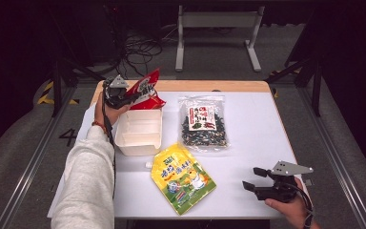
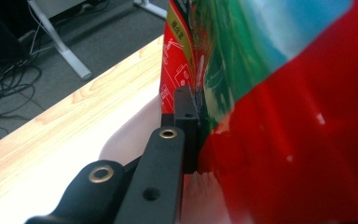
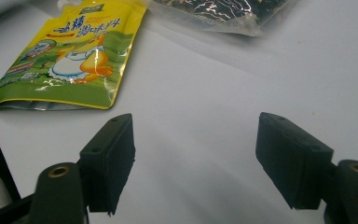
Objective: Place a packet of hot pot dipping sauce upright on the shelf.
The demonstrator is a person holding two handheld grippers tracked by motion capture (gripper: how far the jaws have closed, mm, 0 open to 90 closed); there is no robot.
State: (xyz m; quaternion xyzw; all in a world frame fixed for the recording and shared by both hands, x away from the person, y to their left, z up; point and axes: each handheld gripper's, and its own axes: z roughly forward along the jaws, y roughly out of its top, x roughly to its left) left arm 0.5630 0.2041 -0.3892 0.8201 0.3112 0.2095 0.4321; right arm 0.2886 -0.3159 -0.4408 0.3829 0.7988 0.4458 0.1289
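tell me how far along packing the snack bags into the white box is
Nothing is packed yet: the white rectangular plastic box looks empty. In hand: the left gripper is shut on the glossy red foil snack bag above the box. Left: the yellow spouted pouch and clear seaweed bag.

Your left gripper (image 2: 193, 135) covers part of the red packet (image 2: 284, 140), whose print runs off the frame edges. The print on the clear bag (image 1: 203, 123) is too small to read.

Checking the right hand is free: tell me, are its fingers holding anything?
No: the right gripper has its fingers spread apart over bare white table, nothing between them.
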